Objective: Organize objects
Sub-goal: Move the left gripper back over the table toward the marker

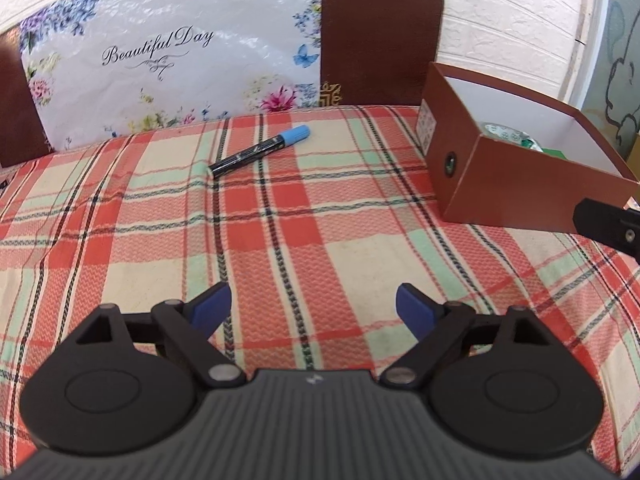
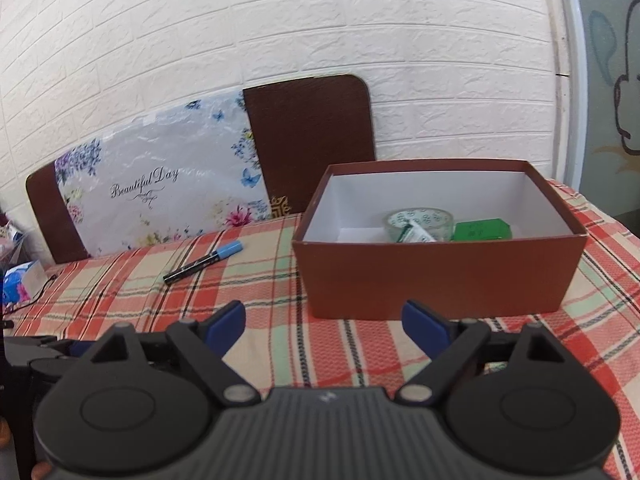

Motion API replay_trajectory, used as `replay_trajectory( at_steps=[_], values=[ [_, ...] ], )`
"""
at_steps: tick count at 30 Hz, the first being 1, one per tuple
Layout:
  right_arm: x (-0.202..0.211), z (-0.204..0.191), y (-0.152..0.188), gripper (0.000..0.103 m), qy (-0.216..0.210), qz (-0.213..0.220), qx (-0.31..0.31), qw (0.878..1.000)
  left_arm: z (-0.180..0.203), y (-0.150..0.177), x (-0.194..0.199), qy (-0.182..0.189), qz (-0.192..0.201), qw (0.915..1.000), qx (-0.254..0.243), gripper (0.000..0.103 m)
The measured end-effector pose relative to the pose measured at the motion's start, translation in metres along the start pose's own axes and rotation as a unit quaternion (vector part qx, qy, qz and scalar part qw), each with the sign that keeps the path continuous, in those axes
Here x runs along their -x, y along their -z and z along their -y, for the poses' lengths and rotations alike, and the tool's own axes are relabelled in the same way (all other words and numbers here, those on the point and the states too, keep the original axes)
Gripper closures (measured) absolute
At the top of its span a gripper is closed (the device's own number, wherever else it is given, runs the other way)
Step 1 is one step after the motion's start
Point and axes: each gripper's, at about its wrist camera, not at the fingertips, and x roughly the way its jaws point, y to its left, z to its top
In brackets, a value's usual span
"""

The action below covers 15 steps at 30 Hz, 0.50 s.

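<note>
Left wrist view shows the left gripper [image 1: 314, 306] gaping wide and empty over the checked cloth [image 1: 320, 240]; the marker [image 1: 260, 151] lies near the far edge, the box [image 1: 500, 184] at the right; the right gripper [image 2: 324, 322] is also wide open, empty

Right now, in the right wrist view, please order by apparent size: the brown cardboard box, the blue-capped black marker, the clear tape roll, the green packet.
1. Brown cardboard box
2. Blue-capped black marker
3. Clear tape roll and green packet: alike, both partly hidden, so unranked.
</note>
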Motion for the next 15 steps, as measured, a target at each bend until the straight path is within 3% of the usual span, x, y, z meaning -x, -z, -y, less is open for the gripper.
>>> replay_trajectory(
  at_steps=[10,15],
  values=[
    [-0.020,-0.024,0.013,0.011,-0.013,-0.038,0.024,0.999,-0.034,0.006,-0.016,-0.007,-0.011,0.9994,0.031,0.008],
    [-0.032,-0.038,0.015,0.011,-0.019,-0.051,0.037,0.998,-0.056,0.006,-0.025,-0.032,-0.006,0.9988,0.036,0.008]
  ],
)
